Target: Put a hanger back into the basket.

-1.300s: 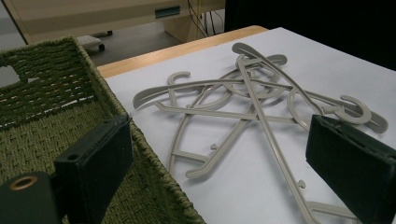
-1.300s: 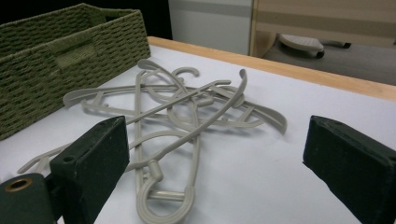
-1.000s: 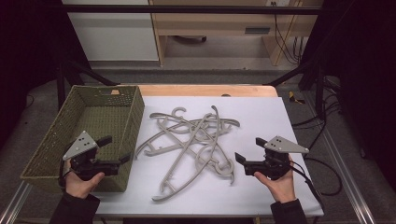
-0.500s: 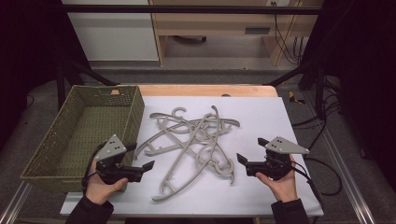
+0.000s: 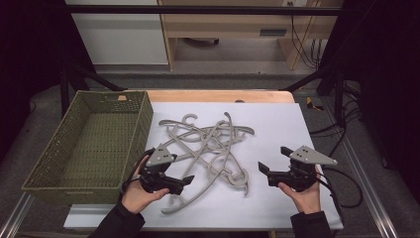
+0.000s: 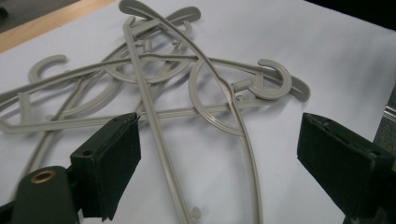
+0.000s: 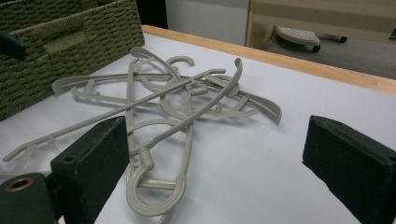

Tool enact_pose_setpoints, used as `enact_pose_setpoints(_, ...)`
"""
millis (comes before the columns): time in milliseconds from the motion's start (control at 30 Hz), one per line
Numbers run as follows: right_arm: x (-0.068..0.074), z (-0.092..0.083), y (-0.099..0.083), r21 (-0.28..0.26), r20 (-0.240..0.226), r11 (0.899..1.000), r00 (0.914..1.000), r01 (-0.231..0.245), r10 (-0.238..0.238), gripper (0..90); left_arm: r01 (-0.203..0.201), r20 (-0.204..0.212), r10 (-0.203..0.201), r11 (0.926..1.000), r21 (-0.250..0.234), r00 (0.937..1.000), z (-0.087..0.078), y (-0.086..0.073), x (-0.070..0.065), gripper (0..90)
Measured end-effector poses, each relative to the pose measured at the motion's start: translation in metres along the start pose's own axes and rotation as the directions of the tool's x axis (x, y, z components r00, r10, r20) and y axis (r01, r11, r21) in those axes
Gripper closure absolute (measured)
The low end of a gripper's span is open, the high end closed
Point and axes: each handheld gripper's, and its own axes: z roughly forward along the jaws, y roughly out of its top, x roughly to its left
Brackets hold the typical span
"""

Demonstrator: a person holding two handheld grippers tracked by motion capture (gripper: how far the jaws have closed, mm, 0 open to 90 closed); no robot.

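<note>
— Right, where are we with the left gripper (image 5: 189,179)?

— It sits at the near left edge of the tangle of hangers (image 5: 210,148), just right of the woven basket (image 5: 44,166). The jaws have just been closing a touch, yet they stand wide apart, and in the left gripper view two thin hanger arms run up through the gap without either pad touching them.

— So nothing held?

— Nothing held. The pads are clear of the plastic on both sides.

— And the hangers themselves?

— A heap of grey plastic hangers, crossed over one another in the middle of the white tabletop (image 5: 297,119), hooks pointing several ways. One long curved arm sticks out toward the person's side, passing just beside the left gripper. The pile lies beside the basket, not in it.

— What about the right gripper (image 5: 263,168)?

— Near the front right of the tabletop, a little apart from the heap, pointing toward it. Jaws wide open there too; in the right gripper view the nearest hook (image 7: 152,193) lies on the sheet between the two pads, low and left of centre, with open space on either side.

— And the hands?

— The left hand (image 5: 141,193) grips its handle from below; the right hand (image 5: 304,191) does likewise, cable trailing off to the right.
</note>
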Motion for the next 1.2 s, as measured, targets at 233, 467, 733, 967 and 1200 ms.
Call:
enact_pose_setpoints(233, -0.005, -0.003, -0.001, -0.008, 0.011, 1.0, 0.9999, -0.011, 0.011, 8.0, -0.038, 0.034, 0.036, 0.9957, 0.085, 0.9988, 0.032, 0.01, -0.014, 13.9)
enact_pose_setpoints(467, -0.009, -0.006, -0.001, -0.021, 0.015, 1.0, 0.9998, -0.014, 0.015, 8.0, -0.081, 0.062, 0.072, 0.9823, 0.169, 0.9955, 0.063, 0.017, -0.025, 14.8)
enact_pose_setpoints(733, -0.009, -0.009, 0.0, -0.03, 0.008, 0.999, 0.9997, -0.024, 0.024, 8.0, -0.123, 0.076, 0.106, 0.9569, 0.263, 0.9914, 0.096, 0.019, -0.032, 27.0)
enact_pose_setpoints(967, -0.01, -0.01, 0.0, -0.031, 0.012, 0.999, 0.9997, -0.022, 0.022, 8.1, -0.091, 0.072, 0.072, 0.9437, 0.318, 0.9948, 0.118, 0.02, -0.03, 45.5)
enact_pose_setpoints(1200, -0.01, -0.01, 0.0, -0.031, 0.009, 0.999, 0.9996, -0.025, 0.026, 7.9, -0.075, 0.053, 0.06, 0.934, 0.349, 0.9968, 0.13, 0.019, -0.028, 56.0)
